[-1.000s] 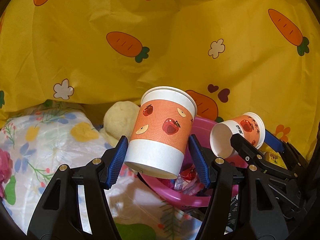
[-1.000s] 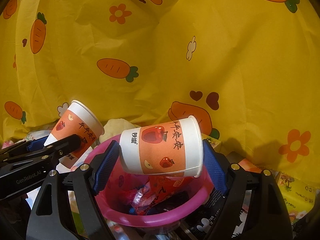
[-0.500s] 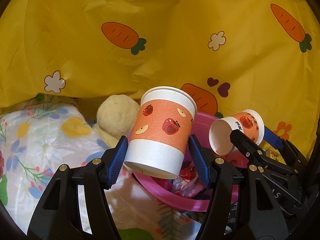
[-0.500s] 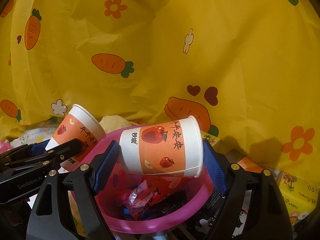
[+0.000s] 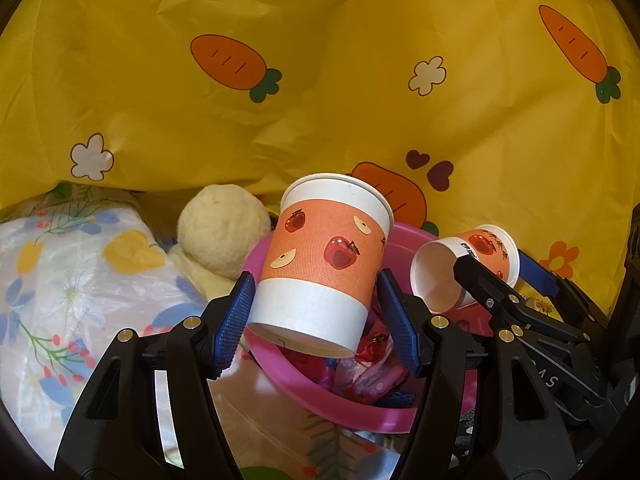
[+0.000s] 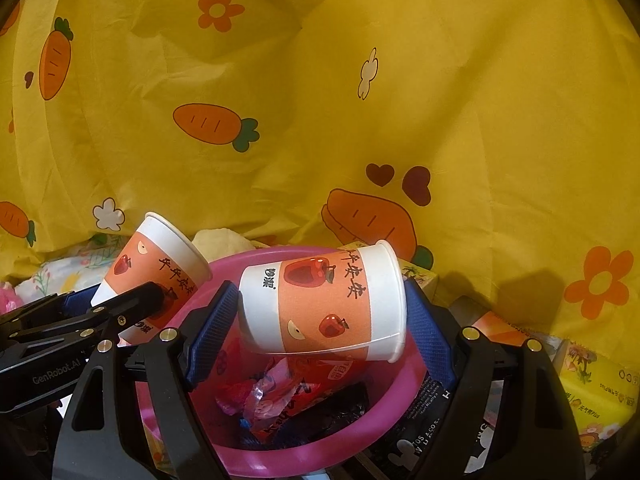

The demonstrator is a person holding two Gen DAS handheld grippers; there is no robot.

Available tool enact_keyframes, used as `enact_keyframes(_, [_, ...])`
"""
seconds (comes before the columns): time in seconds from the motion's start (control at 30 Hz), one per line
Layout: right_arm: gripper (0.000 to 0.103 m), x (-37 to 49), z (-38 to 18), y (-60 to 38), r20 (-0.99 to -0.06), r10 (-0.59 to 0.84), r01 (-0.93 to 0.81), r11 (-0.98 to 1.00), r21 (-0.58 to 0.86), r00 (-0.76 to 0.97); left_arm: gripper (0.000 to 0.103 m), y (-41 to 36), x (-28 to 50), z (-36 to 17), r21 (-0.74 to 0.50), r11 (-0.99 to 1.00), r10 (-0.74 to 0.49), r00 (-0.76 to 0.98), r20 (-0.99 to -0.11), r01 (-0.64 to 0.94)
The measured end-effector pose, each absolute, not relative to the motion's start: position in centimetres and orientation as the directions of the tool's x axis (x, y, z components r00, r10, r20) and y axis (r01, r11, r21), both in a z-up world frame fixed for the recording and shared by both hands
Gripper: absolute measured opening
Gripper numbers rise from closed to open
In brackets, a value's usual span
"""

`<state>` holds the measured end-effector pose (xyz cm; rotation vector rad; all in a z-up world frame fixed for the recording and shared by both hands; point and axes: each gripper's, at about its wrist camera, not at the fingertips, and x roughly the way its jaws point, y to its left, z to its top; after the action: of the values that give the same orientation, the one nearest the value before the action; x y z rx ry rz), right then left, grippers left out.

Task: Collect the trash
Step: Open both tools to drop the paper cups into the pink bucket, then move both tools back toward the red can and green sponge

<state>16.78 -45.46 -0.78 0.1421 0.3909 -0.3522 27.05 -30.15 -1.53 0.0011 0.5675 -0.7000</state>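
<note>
left hand-held gripper (image 5: 316,312) is clamped on a paper cup (image 5: 320,264), blue pads (image 5: 236,320) pressing both sides of its lower white band, cup nearly upright, tilted a little, base toward the camera. this cup sits between the fingers, above the near left rim of the pink basin (image 5: 360,412). right hand-held gripper (image 6: 320,336) is clamped on a second paper cup (image 6: 324,304), held sideways, base to the left and rim to the right, one pad at each end. that cup hangs directly over the pink basin (image 6: 312,464), not touching the wrappers (image 6: 276,396) lying inside. in the right wrist view the left hand-held gripper's cup (image 6: 156,268) shows at the basin's left rim. in the left wrist view the second cup (image 5: 464,272) shows to the right with its open bottom facing the camera. yellow carrot-print cloth (image 5: 320,80) fills the background. cream plush toy (image 5: 220,232) sits just left of the basin, floral plastic sheet (image 5: 60,280) further left. yellow tissue packs (image 6: 596,388) at right of the basin
</note>
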Motion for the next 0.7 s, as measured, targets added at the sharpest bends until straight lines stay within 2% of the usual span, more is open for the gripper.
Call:
enact_keyframes(0.13, [0.084, 16.6, -0.9, -45.9, -0.398, -0.313, 0.372, 0.925, 0.079, 0.862, 0.064, -30.4, 26.9, -1.7, -0.192, 0.741, -0.64, 0.591, -0.491, 0.643])
enact_keyframes(0.2, [0.085, 16.4, -0.9, -46.2, -0.394, -0.315, 0.376, 0.922, 0.088, 0.864, 0.076, -30.3, 27.0, -1.9, -0.215, 0.73, -0.655, 0.574, -0.492, 0.648])
enact_keyframes(0.37, [0.086, 15.5, -0.8, -46.3, -0.38, -0.319, 0.381, 0.92, 0.097, 0.868, 0.091, -29.2, 26.9, -1.6, -0.219, 0.759, -0.629, 0.606, -0.487, 0.613])
enact_keyframes(0.5, [0.089, 14.9, -0.7, -45.7, -0.371, -0.308, 0.368, 0.925, 0.101, 0.876, 0.096, -27.5, 26.3, -1.3, -0.203, 0.8, -0.583, 0.651, -0.487, 0.565])
enact_keyframes(0.7, [0.095, 13.6, -0.2, -43.4, -0.339, -0.296, 0.343, 0.935, 0.086, 0.893, 0.097, -24.2, 24.6, -0.3, -0.183, 0.859, -0.504, 0.725, -0.469, 0.479])
